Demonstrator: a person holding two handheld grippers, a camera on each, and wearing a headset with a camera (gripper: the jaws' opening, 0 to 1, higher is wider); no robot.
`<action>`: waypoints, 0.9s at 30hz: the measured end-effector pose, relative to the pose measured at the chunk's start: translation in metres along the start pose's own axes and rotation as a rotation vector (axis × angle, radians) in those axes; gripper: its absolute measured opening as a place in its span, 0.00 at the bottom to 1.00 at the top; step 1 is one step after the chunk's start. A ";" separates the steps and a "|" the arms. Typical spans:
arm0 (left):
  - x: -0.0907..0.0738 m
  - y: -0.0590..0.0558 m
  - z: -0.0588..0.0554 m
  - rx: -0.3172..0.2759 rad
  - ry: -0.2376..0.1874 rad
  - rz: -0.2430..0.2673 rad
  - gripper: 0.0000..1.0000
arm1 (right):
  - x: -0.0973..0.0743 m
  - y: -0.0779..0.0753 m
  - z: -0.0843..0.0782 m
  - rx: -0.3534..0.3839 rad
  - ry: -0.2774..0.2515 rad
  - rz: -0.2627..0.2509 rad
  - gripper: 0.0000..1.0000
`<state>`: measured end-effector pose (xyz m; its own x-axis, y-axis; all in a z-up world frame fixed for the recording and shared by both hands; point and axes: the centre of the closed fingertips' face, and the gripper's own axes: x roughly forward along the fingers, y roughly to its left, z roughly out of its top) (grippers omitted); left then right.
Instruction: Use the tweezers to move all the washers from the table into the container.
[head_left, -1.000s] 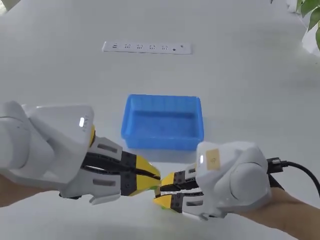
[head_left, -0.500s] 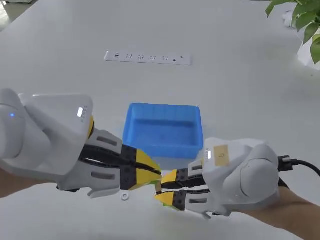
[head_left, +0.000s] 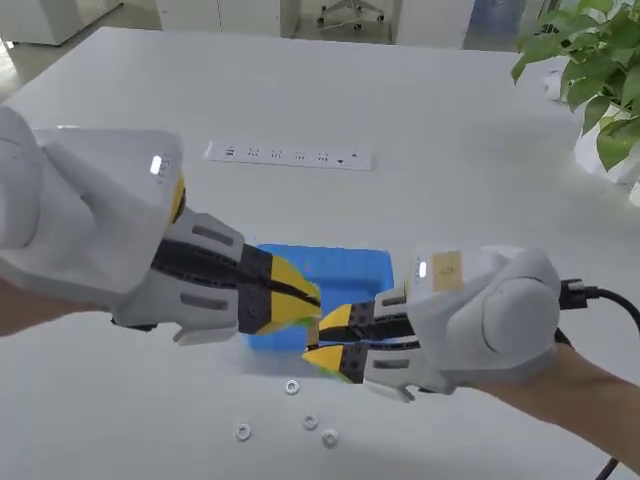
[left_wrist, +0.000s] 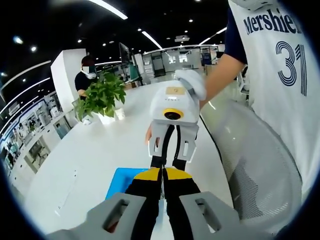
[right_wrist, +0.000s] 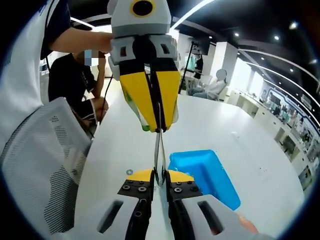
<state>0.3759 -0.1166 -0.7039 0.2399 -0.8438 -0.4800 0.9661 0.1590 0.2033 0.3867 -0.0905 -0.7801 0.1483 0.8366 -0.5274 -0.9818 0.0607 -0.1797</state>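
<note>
Between the facing tips of the left gripper (head_left: 314, 308) and the right gripper (head_left: 315, 338), the tweezers (right_wrist: 159, 150) are clamped, both pairs of jaws closed on them. The washers (head_left: 292, 386) lie on the table (head_left: 480, 200) just below the tips, and the container (head_left: 350, 265) sits just beyond. Recommended: secure the hold in one gripper before the other releases. Both grippers are held roughly level, nose to nose above the table.
</note>
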 end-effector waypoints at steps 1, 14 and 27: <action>-0.001 0.002 0.001 0.005 -0.002 0.002 0.05 | 0.000 -0.003 0.001 0.000 -0.003 -0.004 0.11; 0.007 0.051 -0.007 0.024 0.000 0.033 0.05 | 0.007 -0.053 -0.004 0.004 0.003 -0.075 0.11; 0.031 0.075 -0.037 -0.016 0.035 0.001 0.05 | 0.031 -0.076 -0.034 0.051 0.045 -0.059 0.11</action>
<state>0.4593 -0.1120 -0.7356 0.2437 -0.8255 -0.5092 0.9672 0.1679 0.1906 0.4700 -0.0881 -0.8114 0.2100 0.8053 -0.5544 -0.9758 0.1378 -0.1696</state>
